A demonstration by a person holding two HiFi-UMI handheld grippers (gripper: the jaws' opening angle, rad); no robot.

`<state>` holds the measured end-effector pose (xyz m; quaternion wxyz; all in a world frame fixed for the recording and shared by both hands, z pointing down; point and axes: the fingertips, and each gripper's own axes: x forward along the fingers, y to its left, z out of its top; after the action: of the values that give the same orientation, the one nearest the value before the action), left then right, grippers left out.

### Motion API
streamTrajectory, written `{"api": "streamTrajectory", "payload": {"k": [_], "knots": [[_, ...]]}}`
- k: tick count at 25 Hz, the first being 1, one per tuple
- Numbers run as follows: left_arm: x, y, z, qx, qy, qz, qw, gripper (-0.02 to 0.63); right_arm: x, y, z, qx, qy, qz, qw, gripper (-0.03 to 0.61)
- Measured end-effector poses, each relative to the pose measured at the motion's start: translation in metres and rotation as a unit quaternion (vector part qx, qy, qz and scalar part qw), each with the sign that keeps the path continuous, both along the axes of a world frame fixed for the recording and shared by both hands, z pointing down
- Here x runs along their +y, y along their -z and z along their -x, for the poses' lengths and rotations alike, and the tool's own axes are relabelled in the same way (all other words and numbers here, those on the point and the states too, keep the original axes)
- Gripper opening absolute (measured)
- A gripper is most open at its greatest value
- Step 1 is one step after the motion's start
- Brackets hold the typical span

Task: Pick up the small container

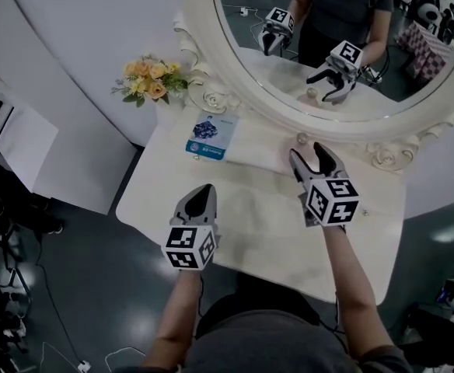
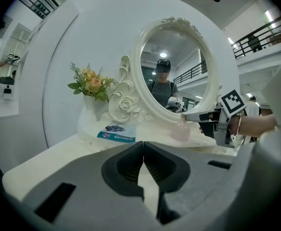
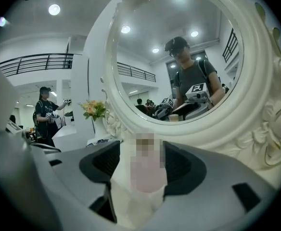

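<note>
The small container [image 1: 302, 138] is a pale pink bottle with a round cap, standing on the white vanity table [image 1: 250, 224] just below the mirror frame. My right gripper [image 1: 306, 150] is open at the bottle. In the right gripper view the container [image 3: 147, 170] stands between the two jaw pads with thin gaps either side. From the left gripper view I see the container [image 2: 181, 130] with one of the right gripper's fingers [image 2: 200, 116] beside its neck. My left gripper [image 1: 204, 189] hovers over the table's front left part, shut on nothing [image 2: 143, 160].
A large oval mirror [image 1: 211, 92] with an ornate white frame rises right behind the bottle. A vase of yellow and orange flowers [image 1: 153, 80] stands at the back left. A blue packet [image 1: 211, 137] lies flat between the vase and the bottle.
</note>
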<state>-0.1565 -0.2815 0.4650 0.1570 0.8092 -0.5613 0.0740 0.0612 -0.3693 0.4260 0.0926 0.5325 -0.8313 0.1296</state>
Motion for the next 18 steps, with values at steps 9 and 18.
{"api": "streamTrajectory", "payload": {"k": [9, 18], "knots": [[-0.013, -0.015, 0.006, -0.003, 0.014, 0.021, 0.9997, 0.007, -0.021, -0.013, 0.006, 0.006, 0.012, 0.014, 1.000, 0.275], [-0.020, -0.024, 0.003, -0.003, 0.018, 0.033, 0.9993, 0.006, -0.031, -0.019, 0.011, 0.007, 0.014, 0.017, 1.000, 0.259]]}}
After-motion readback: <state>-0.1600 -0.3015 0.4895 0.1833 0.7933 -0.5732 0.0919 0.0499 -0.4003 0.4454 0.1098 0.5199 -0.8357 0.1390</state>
